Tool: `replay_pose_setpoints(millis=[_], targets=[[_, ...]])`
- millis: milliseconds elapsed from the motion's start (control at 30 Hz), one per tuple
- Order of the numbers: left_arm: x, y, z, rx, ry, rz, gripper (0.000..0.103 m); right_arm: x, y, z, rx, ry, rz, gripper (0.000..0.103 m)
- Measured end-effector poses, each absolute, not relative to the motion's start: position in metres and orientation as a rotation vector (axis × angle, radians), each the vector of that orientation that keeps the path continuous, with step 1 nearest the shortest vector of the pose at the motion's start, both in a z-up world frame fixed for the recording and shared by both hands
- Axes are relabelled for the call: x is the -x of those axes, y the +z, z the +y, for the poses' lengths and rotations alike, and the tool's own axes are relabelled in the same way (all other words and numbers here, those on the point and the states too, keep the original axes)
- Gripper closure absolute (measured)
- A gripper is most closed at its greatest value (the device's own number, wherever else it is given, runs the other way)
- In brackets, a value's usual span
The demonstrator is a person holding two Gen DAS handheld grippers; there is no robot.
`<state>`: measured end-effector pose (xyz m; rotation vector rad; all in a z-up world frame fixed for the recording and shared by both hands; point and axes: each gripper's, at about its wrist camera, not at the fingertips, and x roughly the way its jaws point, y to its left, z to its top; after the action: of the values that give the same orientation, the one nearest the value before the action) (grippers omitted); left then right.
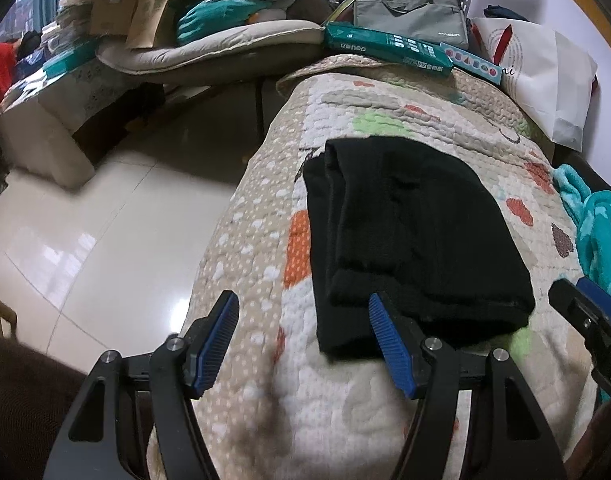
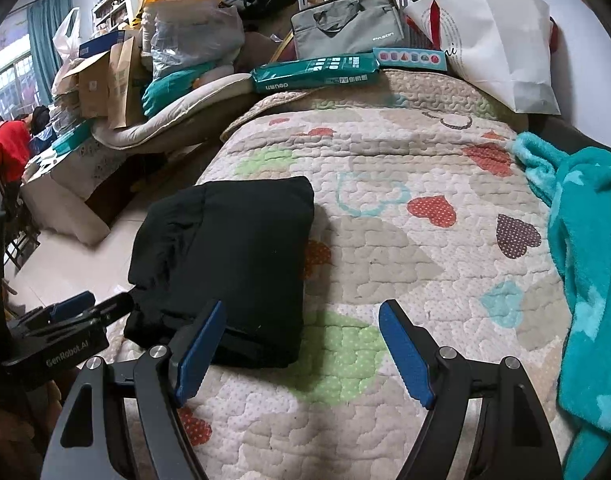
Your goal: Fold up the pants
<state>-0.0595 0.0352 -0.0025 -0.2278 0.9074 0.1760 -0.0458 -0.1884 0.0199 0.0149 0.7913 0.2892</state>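
- The black fabric pants [image 1: 409,232] are lying folded into a compact rectangle on the quilted, heart-patterned cream bedspread [image 2: 385,240], near its left edge.
- Folding is looking essentially finished; next is probably only a tidying press or pulling away.
- The bundle's long axis is running away from the cameras, stacked edges showing at the near end.
- The left gripper [image 1: 305,340] and right gripper [image 2: 301,344] are both gaping wide, holding nothing.

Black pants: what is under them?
The folded black pants lie on the heart-print quilt. The quilt directly beneath is covered, so anything else there cannot be seen. Neither open gripper holds them.
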Motion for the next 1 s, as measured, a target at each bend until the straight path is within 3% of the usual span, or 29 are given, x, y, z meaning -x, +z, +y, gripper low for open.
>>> replay_pose_setpoints(millis=[1000], targets=[[0.111,0.020,-0.008,0.132,0.181,0.886,0.036,0.087,0.027,-0.207,-0.010,0.262,0.784,0.018]])
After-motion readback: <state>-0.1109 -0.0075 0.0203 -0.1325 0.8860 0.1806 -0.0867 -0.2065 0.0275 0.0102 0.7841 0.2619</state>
